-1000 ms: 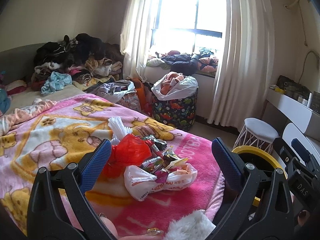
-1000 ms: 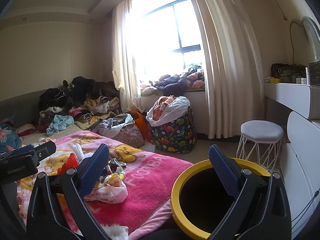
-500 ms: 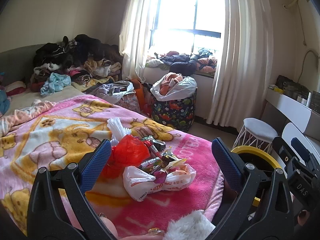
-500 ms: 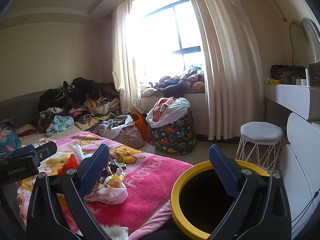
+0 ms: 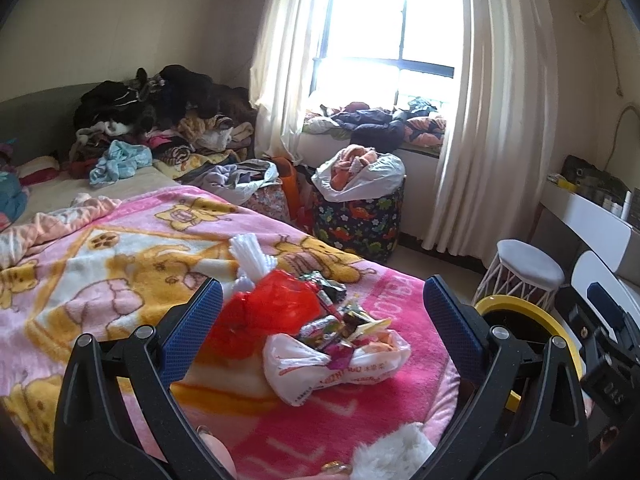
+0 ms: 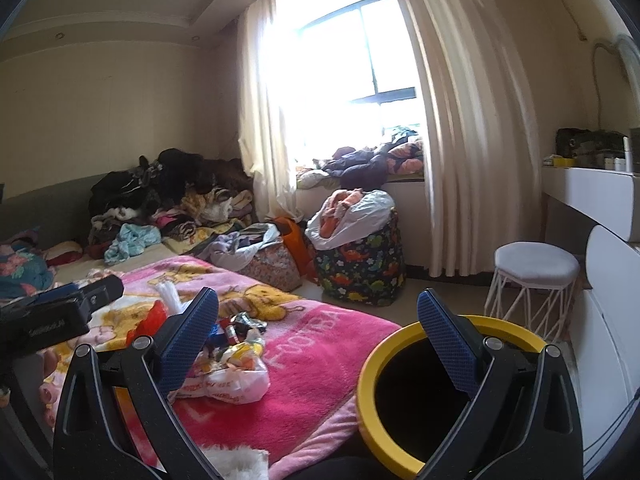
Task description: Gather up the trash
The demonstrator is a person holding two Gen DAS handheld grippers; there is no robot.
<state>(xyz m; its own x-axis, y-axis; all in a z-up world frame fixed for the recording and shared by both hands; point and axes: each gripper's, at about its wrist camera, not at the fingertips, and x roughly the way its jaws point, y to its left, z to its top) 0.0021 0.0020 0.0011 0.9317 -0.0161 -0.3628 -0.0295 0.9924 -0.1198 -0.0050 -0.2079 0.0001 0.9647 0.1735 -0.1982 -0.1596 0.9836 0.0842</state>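
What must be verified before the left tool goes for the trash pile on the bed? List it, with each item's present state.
1. Left tool open, holding nothing: ok.
2. Right tool open, holding nothing: ok.
3. Trash pile on the pink blanket, in front of the left tool: ok.
4. White bag nearest, its top uncovered: ok.
5. Yellow-rimmed bin beside the bed, mouth open: ok.
6. Bin's remaining room: cannot tell, the inside is dark.

Left gripper (image 5: 320,312) and right gripper (image 6: 318,316) gape empty.
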